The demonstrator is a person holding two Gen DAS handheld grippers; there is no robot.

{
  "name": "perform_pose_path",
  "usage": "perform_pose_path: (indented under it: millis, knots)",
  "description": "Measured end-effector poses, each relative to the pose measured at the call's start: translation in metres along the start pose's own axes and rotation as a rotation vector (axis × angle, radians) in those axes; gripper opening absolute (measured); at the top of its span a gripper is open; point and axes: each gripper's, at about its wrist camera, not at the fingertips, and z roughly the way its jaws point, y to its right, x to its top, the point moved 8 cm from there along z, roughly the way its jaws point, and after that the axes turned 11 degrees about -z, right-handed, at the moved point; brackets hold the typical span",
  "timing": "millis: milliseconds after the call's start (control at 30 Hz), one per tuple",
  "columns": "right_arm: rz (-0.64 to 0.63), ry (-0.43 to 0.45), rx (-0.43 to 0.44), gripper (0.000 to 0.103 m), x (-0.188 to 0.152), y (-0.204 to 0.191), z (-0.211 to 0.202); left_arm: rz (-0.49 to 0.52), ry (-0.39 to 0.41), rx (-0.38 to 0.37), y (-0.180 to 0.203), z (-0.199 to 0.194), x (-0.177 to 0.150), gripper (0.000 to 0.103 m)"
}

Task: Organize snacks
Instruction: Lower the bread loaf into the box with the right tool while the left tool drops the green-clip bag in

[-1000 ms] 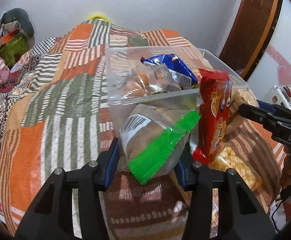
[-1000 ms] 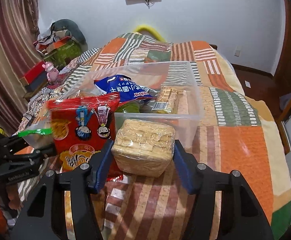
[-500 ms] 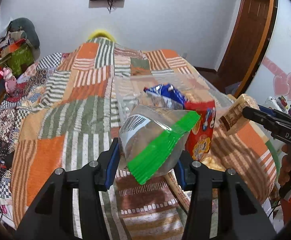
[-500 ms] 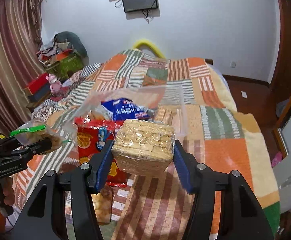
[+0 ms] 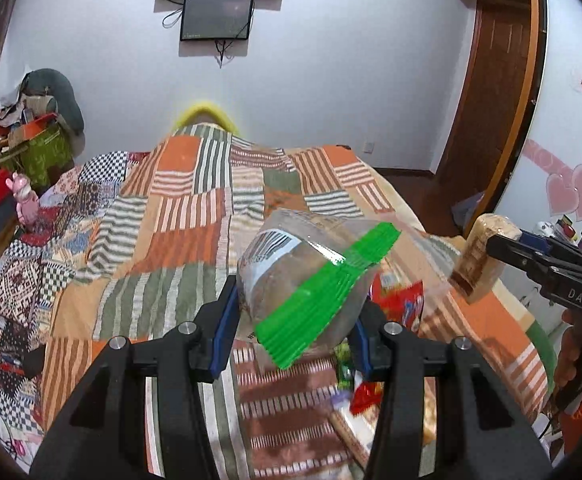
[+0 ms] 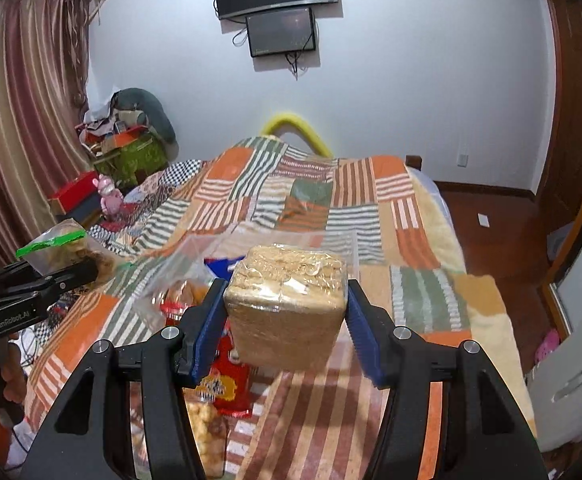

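Observation:
My left gripper [image 5: 295, 316] is shut on a clear snack bag with a green strip [image 5: 311, 280], held up above the bed; the same bag [image 6: 65, 250] shows at the left of the right wrist view. My right gripper [image 6: 287, 312] is shut on a wrapped block of tan crackers [image 6: 287, 304], also lifted; that block [image 5: 479, 256] appears at the right of the left wrist view. Below, a clear plastic bin [image 6: 189, 264] holds a blue packet [image 6: 221, 266]. A red snack bag [image 6: 231, 380] and a bag of yellow puffs [image 6: 207, 436] lie on the quilt near me.
A patchwork quilt [image 5: 163, 248] covers the bed. Clutter, a red box [image 6: 77, 194] and a pink toy [image 6: 109, 196] sit at the left bedside. A wooden door [image 5: 491, 100] stands at the right, and screens [image 6: 279, 8] hang on the far wall.
Both grippers have risen with their packs and tilted up, so the bin and loose snacks have slid down in view and more wall shows. Neither grip has changed.

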Motion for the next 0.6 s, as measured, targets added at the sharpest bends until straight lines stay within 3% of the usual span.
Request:
perform_pose_path:
  millis: [200, 600]
  knots:
    - [-0.005, 0.013, -0.012, 0.053, 0.011, 0.005, 0.014, 0.017, 0.016, 0.011, 0.006, 0.022, 0.018, 0.048]
    - [-0.002, -0.053, -0.009, 0.053, 0.005, 0.01, 0.063, 0.007, -0.005, 0.084, -0.002, 0.09, 0.032, 0.048]
